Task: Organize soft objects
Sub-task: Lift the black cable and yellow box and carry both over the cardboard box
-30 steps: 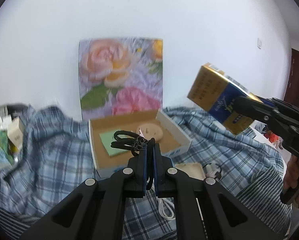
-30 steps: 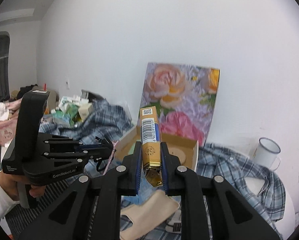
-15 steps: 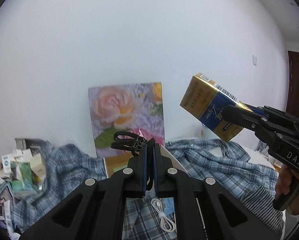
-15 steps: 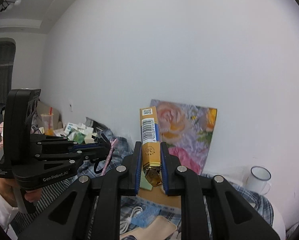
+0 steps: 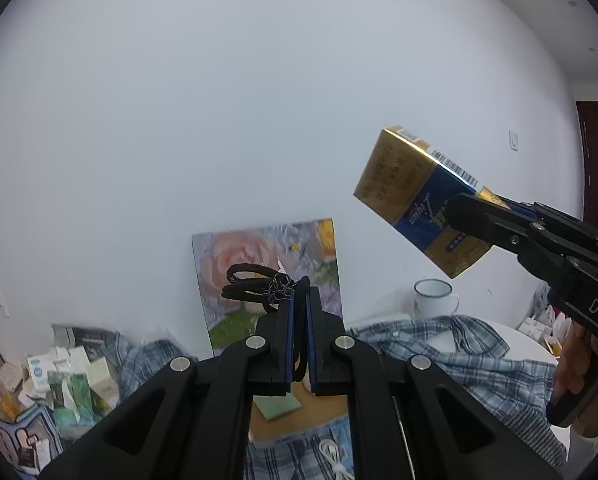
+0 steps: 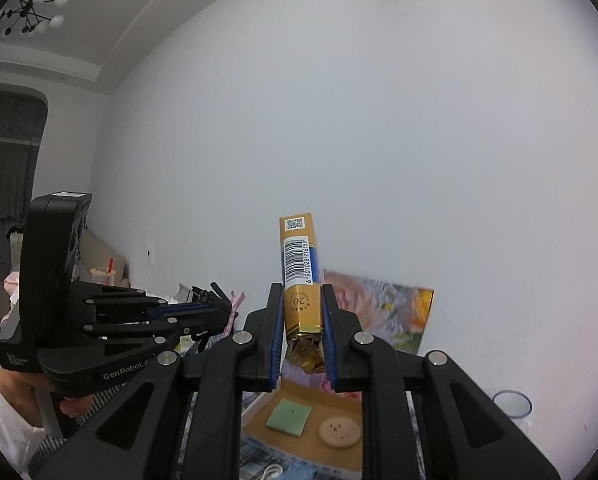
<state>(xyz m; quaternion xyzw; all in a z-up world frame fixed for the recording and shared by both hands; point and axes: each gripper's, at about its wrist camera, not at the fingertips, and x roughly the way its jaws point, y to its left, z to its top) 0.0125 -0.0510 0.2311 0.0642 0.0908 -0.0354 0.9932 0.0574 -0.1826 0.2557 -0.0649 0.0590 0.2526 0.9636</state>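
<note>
The light is soft and even, a bit dim, and it makes almost no shadows on the white wall (image 5: 259, 100). The ceiling lamp (image 6: 35, 4) looks pale, without glare. Both views bend strongly at the dark round edges. The flower picture (image 6: 383, 312) is slightly blurred, and the near black parts stay sharp.

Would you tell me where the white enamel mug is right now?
In the left wrist view the white enamel mug stands right of centre by the wall, behind the plaid shirt and right of the flower picture.
</note>
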